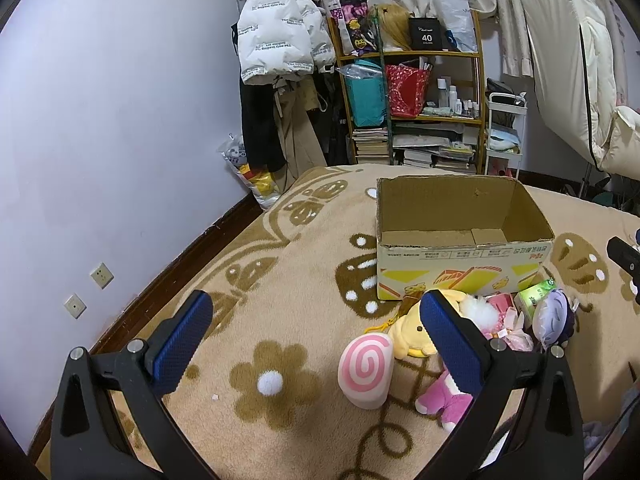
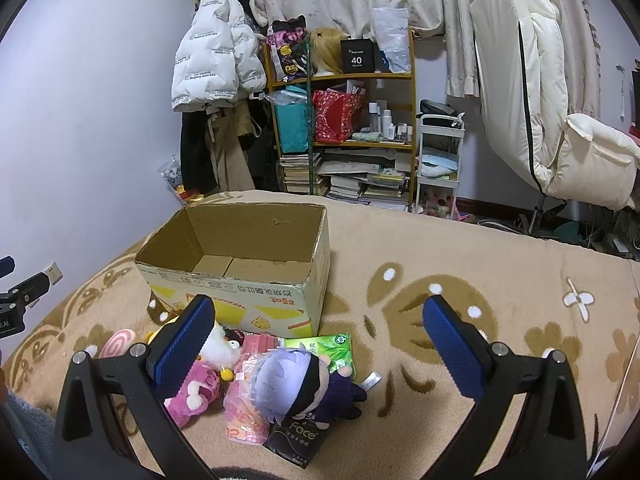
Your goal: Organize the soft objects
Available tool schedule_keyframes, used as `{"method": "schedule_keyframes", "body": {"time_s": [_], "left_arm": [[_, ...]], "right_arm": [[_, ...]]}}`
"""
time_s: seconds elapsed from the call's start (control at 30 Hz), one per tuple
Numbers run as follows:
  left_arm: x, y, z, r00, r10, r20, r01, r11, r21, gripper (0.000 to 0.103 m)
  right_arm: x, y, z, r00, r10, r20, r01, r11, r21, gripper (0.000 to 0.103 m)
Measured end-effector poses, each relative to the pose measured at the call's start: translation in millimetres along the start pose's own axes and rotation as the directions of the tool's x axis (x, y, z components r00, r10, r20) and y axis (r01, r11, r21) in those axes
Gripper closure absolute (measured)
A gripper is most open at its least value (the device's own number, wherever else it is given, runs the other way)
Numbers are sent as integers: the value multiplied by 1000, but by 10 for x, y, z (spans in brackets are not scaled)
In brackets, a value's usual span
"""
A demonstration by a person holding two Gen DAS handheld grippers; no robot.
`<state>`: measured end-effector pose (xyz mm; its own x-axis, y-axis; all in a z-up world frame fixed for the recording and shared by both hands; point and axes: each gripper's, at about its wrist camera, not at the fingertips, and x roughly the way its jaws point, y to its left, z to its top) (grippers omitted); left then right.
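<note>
An empty cardboard box (image 1: 464,240) (image 2: 240,264) stands open on the beige flowered blanket (image 1: 280,280). In front of it lies a heap of soft things: a pink swirl roll cushion (image 1: 366,368) (image 2: 116,342), a yellow plush (image 1: 412,330), a pink plush (image 1: 444,398) (image 2: 196,394), a white fluffy plush (image 2: 220,346), a lilac-haired doll (image 2: 296,376) (image 1: 554,318), a green tissue pack (image 2: 326,346) (image 1: 534,294) and a black "Face" pack (image 2: 294,438). My left gripper (image 1: 316,344) hovers open left of the heap. My right gripper (image 2: 320,348) hangs open above the doll.
A shelf (image 1: 416,92) packed with bags, bottles and books stands behind the bed, with hanging coats (image 1: 280,24) beside it and a white trolley (image 2: 438,160) to its right. The wall (image 1: 100,120) runs along the left bed edge. Bare blanket (image 2: 460,264) lies right of the box.
</note>
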<state>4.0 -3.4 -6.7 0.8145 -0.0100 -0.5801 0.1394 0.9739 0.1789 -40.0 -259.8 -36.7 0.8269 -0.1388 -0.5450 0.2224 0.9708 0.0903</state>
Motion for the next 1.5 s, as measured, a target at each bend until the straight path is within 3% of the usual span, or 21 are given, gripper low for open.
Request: {"method": "schedule_keyframes", "body": {"time_s": [1.5], "left_arm": [[45, -53, -45, 1000, 1, -6, -1, 1000, 10, 1]], "right_arm": [[-7, -15, -2, 1000, 2, 4, -2, 1000, 3, 0]]}}
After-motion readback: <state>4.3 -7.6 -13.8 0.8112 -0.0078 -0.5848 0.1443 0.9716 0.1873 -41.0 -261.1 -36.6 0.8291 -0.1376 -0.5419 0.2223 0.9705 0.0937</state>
